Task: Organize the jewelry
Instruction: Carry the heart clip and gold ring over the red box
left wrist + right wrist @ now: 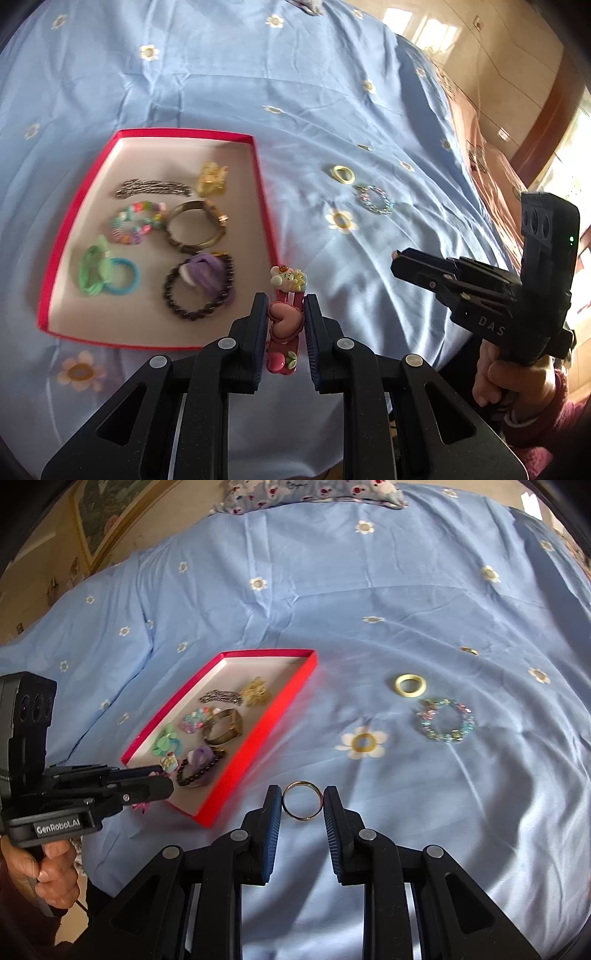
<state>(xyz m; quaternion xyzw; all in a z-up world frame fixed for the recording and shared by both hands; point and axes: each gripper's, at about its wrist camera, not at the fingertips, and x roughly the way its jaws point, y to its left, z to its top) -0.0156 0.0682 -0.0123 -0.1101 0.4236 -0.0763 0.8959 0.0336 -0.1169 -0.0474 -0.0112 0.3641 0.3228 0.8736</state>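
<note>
The left tongs (286,325) are clamped on a pink hair clip (283,325) decorated with a heart and small cartoon charms, held just outside the near right corner of the red tray (264,206). The tray lies on a bed covered by a blue sheet (258,74) printed with daisies. Inside the tray are a silver chain (153,188), a yellow claw clip (211,179), a pastel bead bracelet (136,223), a metal bangle (195,227), green and blue hair ties (107,275), and a dark bead bracelet (199,286) with a purple scrunchie (205,267) lying on it. The right tongs (302,805) hold a thin metal ring (302,800) between their blue pads (272,812), the ring touching both sides, above the sheet to the right of the tray. Farther right on the sheet lie a pale yellow ring (410,685) and, just beside it, a sparkly blue bead bracelet (445,720), both well apart from the tray.
</note>
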